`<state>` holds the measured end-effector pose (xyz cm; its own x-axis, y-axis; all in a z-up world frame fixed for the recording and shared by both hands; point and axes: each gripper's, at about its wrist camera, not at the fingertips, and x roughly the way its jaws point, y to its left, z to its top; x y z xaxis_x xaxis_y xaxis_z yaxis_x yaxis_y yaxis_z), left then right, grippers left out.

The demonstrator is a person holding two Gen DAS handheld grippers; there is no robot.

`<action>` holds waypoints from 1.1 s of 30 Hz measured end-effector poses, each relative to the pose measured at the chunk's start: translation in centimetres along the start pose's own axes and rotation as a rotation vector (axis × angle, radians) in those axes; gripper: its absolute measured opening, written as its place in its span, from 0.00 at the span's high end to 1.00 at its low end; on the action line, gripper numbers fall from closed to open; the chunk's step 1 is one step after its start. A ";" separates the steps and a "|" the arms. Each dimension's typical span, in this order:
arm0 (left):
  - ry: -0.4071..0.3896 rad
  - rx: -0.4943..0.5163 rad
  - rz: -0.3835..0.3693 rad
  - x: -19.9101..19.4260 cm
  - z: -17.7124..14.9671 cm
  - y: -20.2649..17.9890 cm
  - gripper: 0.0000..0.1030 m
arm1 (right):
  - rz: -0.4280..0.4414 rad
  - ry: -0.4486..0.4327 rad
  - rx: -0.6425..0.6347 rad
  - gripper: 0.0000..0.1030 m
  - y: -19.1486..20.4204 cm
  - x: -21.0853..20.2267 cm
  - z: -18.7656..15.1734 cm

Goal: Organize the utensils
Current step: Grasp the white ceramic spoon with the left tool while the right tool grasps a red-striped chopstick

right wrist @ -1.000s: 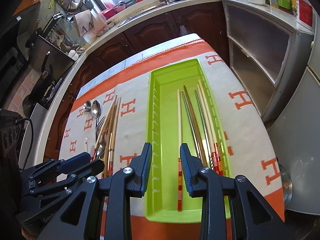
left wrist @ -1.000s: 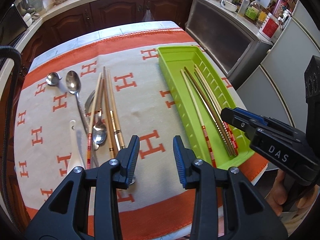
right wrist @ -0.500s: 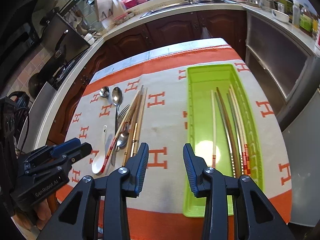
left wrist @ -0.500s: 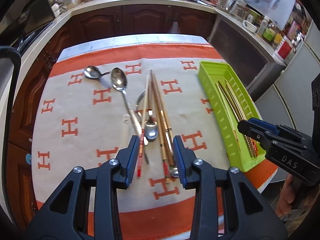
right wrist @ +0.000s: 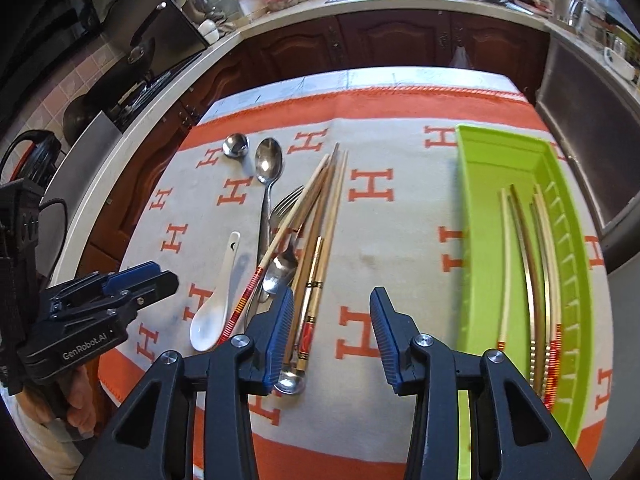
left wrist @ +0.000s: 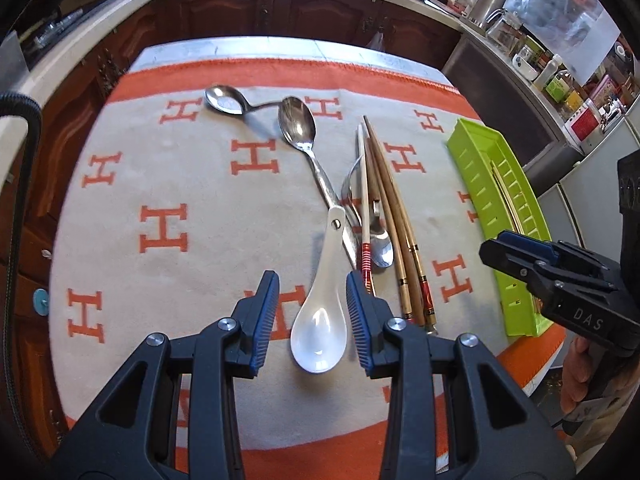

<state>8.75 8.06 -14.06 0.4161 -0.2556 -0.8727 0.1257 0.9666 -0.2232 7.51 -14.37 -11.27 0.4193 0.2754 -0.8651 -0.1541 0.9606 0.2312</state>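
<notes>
Surface: beige cloth with orange H pattern (left wrist: 160,184) covers it.
Tray: long lime-green plastic tray (right wrist: 480,240) at the right, holding several chopsticks (right wrist: 532,264).
Loose pile: wooden chopsticks (left wrist: 394,208), metal spoons (left wrist: 298,124) and a fork lie mid-cloth.
Left gripper (left wrist: 312,314): spread wide, straddling the white ceramic soup spoon (left wrist: 320,332), not gripping.
Right gripper (right wrist: 332,336): spread wide, empty, over cloth between pile and tray.

Our left gripper (left wrist: 312,308) and right gripper (right wrist: 332,332) are black plastic frames with silver screws and ribbed blue finger pads (left wrist: 264,320). White lettering reads "GenRobot.AI" on one, "DAS" on the other. Bare-skinned hands (left wrist: 576,376) grip both handles.
</notes>
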 end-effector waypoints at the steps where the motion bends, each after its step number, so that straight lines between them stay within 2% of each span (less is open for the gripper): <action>1: 0.007 0.002 -0.022 0.5 0.1 0.2 0.70 | 0.012 0.016 0.002 0.61 0.1 0.6 0.1; 10: 0.025 0.095 -0.153 4.8 1.2 0.7 0.70 | 0.045 0.087 0.012 0.61 0.6 5.0 0.7; 15: 0.066 0.078 -0.281 7.3 1.6 1.4 0.70 | 0.049 0.104 0.025 0.61 0.5 6.3 0.9; 22: 0.040 0.053 -0.385 8.4 1.8 1.9 0.70 | 0.059 0.106 0.029 0.61 0.8 7.3 1.5; 24: 0.030 0.051 -0.398 8.7 1.8 1.9 0.70 | 0.066 0.102 0.033 0.61 1.0 7.5 1.7; 29: 0.011 0.050 -0.371 9.3 1.8 1.8 0.90 | 0.082 0.102 0.036 0.62 1.7 7.9 2.1; 33: 0.000 0.022 -0.356 9.1 1.5 2.1 0.90 | 0.096 0.096 0.029 0.65 2.5 8.4 2.5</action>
<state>14.18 7.72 -21.84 0.3431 -0.5763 -0.7417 0.2822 0.8164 -0.5038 12.89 -9.53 -16.81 0.3161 0.3625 -0.8767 -0.1632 0.9311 0.3262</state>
